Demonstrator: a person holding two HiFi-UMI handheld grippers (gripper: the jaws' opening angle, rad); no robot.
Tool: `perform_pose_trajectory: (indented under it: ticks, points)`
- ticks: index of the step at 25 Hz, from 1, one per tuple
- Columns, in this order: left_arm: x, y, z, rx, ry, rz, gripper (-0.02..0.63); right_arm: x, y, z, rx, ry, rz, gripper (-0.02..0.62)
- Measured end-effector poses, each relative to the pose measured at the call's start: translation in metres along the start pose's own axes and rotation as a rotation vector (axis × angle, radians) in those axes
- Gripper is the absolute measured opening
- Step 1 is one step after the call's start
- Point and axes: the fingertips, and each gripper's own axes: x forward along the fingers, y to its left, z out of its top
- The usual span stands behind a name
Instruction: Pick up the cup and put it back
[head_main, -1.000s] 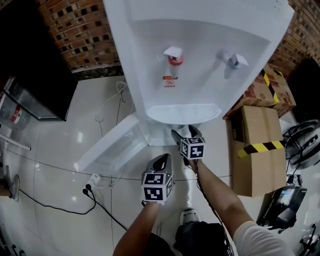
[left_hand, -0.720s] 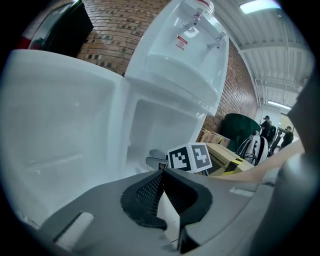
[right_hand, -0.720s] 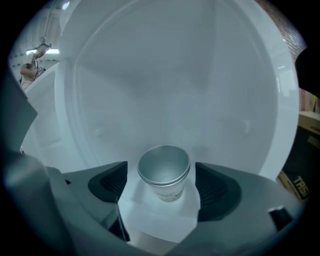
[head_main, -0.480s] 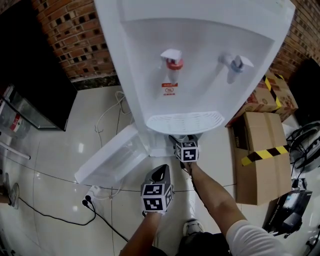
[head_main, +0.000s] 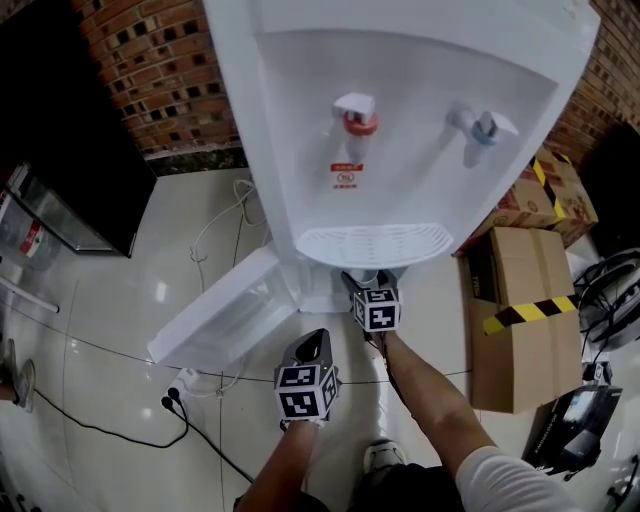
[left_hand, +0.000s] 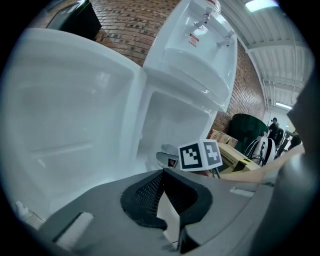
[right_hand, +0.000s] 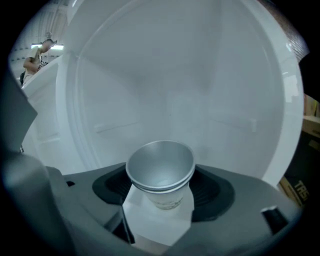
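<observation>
My right gripper (head_main: 368, 280) reaches in under the drip tray (head_main: 375, 243) of the white water dispenser (head_main: 400, 150), into the open lower compartment. In the right gripper view, the cup (right_hand: 160, 170) stands upright between my jaws, mouth up, against the white back wall of that compartment. It is a metal-coloured cup with a pale printed body. The jaws have just been closing and now stand wide around it, with a black pad against each side of its upper wall, so the right claw grips the cup. The cup's base shows over the white surface seen between the jaws; I cannot tell whether it touches that surface. My left gripper (head_main: 315, 340) hangs nearer to me and to the left of the right one, over the tiled floor (head_main: 120, 300), just in front of the dispenser's foot. In the left gripper view its two pads (left_hand: 145, 200) meet at the tips with nothing between them, so the left claw is closed and empty. The same view shows the right gripper's marker cube (left_hand: 200, 155) ahead, at the mouth of the compartment. The compartment door (head_main: 225, 310) stands swung open to the left. Above the tray sit the red tap (head_main: 355, 118) and the blue tap (head_main: 482, 125). Cardboard boxes (head_main: 515, 300) stand to the right of the dispenser. A cable and plug (head_main: 175, 385) lie on the floor to the left.
</observation>
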Motion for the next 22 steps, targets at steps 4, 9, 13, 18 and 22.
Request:
perform_pose_trajectory:
  ticks: [4, 9, 13, 18, 22]
  points:
    - [0.004, -0.002, 0.007, 0.012, -0.006, -0.008, 0.0, -0.02, 0.007, -0.002, -0.023, 0.002, 0.02, 0.365]
    - [0.008, -0.013, 0.01, 0.044, -0.008, -0.038, 0.0, -0.04, 0.012, -0.002, -0.036, 0.011, 0.033, 0.362]
    - [0.008, -0.006, 0.034, 0.062, -0.007, -0.034, 0.0, -0.053, 0.02, 0.02, -0.043, 0.01, 0.058, 0.36]
    - [-0.041, -0.028, 0.058, 0.058, 0.069, -0.021, 0.0, -0.118, 0.046, 0.044, -0.022, 0.086, 0.07, 0.36]
    - [-0.098, -0.049, 0.095, 0.018, 0.098, -0.004, 0.0, -0.184, 0.068, 0.085, -0.024, 0.123, 0.094, 0.36]
